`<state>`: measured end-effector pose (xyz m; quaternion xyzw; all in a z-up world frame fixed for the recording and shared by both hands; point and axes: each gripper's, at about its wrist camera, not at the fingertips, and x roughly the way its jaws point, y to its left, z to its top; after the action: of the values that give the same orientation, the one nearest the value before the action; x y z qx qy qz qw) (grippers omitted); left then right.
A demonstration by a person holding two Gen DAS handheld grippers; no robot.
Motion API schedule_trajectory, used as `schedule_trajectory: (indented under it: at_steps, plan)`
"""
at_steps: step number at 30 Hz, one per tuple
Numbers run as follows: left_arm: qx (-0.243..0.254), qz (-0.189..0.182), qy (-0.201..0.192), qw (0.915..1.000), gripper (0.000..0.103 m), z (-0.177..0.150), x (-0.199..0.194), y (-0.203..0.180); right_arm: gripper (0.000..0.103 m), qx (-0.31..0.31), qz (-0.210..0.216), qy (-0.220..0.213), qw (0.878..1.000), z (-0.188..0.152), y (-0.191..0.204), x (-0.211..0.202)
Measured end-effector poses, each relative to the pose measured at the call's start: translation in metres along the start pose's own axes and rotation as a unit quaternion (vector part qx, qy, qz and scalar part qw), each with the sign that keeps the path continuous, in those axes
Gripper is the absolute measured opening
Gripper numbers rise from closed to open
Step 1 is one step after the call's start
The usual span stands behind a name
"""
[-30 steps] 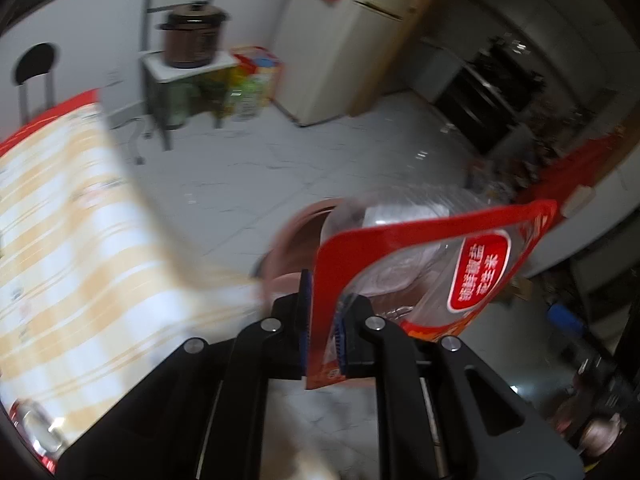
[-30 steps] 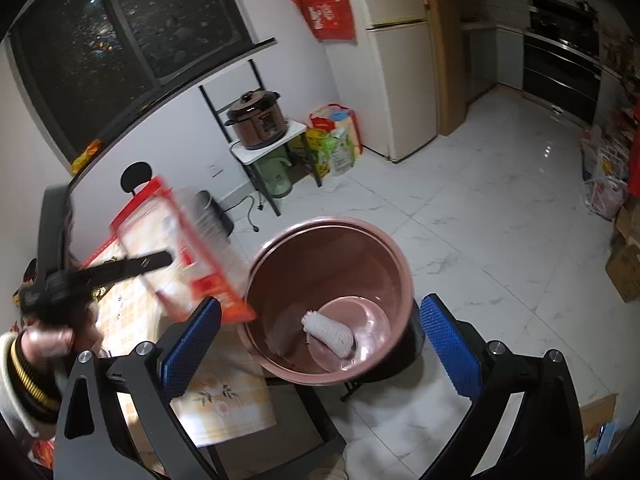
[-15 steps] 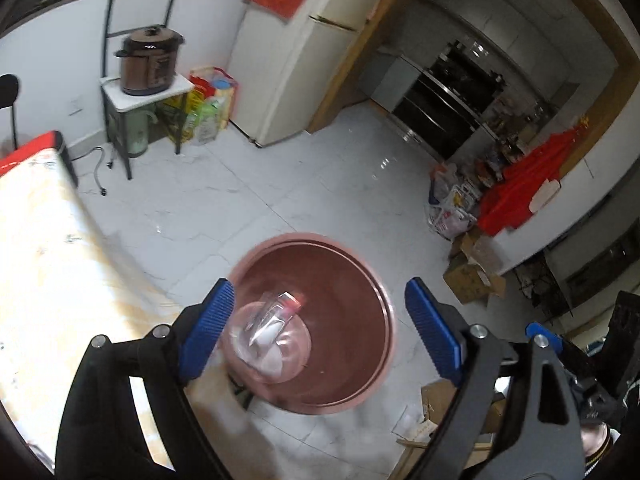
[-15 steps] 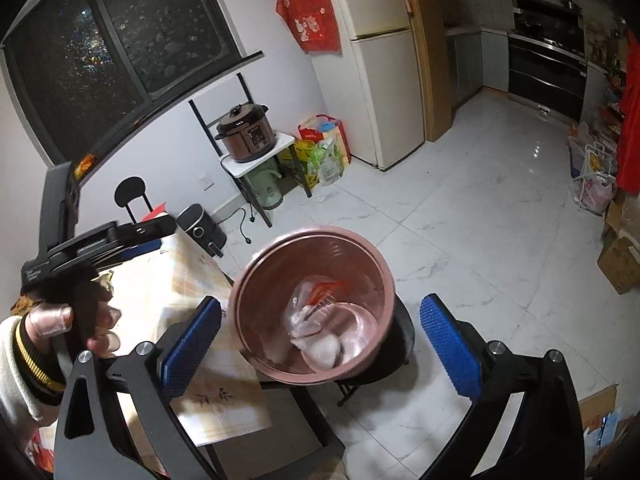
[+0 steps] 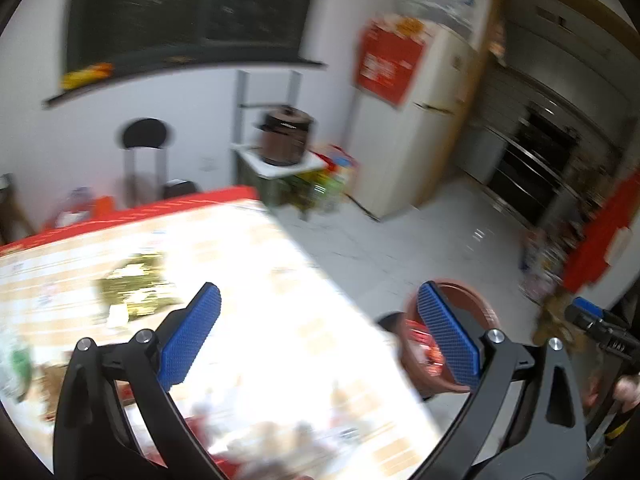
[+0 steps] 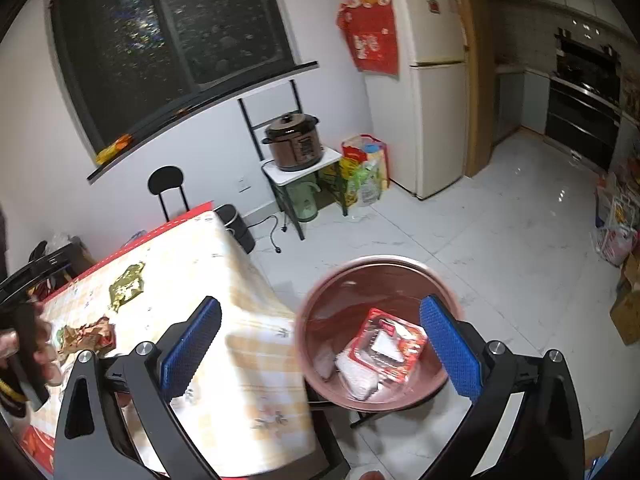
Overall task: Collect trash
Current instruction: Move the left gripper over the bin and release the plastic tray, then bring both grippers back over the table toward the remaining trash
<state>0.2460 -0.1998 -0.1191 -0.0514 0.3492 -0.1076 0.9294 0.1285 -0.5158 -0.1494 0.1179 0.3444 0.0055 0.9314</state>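
A pink round bin stands on the floor beside the table's right edge. Inside lie a red-edged clear plastic package and a white wrapper. On the checked tablecloth lie a green-gold wrapper and crumpled brown and red wrappers. My right gripper is open and empty, above the table edge and bin. My left gripper is open and empty over the table; its view is blurred. The green-gold wrapper and the bin show there too.
A black chair stands behind the table. A small stand with a brown cooker, bags and a fridge line the far wall. White tiled floor lies right of the bin. Boxes and bags sit at far right.
My left gripper opened and dropped the red-edged package into the bin, then swung left and back over the table. My right gripper stayed open and shifted slightly left.
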Motion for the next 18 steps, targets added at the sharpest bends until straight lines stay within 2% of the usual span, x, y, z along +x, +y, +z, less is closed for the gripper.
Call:
schedule_trajectory:
  at_steps: [4,9,11,14,18]
  plan:
    - [-0.028,0.058,-0.032,0.9974,0.097,-0.019,-0.062,0.063,0.098,-0.003,0.021,0.003,1.000,-0.004,0.036,0.000]
    - [-0.032,0.145,-0.055,0.9875,0.097,-0.056,-0.135,0.133,0.098,-0.029,0.055,-0.003,0.998,-0.014,0.098,-0.001]
    - [-0.041,0.159,-0.059,0.9846,0.097,-0.070,-0.158,0.157,0.098,-0.043,0.078,-0.002,0.996,-0.022,0.128,0.000]
    - [-0.071,0.197,-0.071,0.9753,0.097,-0.097,-0.199,0.203,0.098,-0.060,0.095,0.001,0.994,-0.030,0.164,0.000]
    - [-0.092,0.221,-0.083,0.9673,0.097,-0.130,-0.235,0.247,0.098,-0.077,0.124,0.016,0.989,-0.041,0.215,0.004]
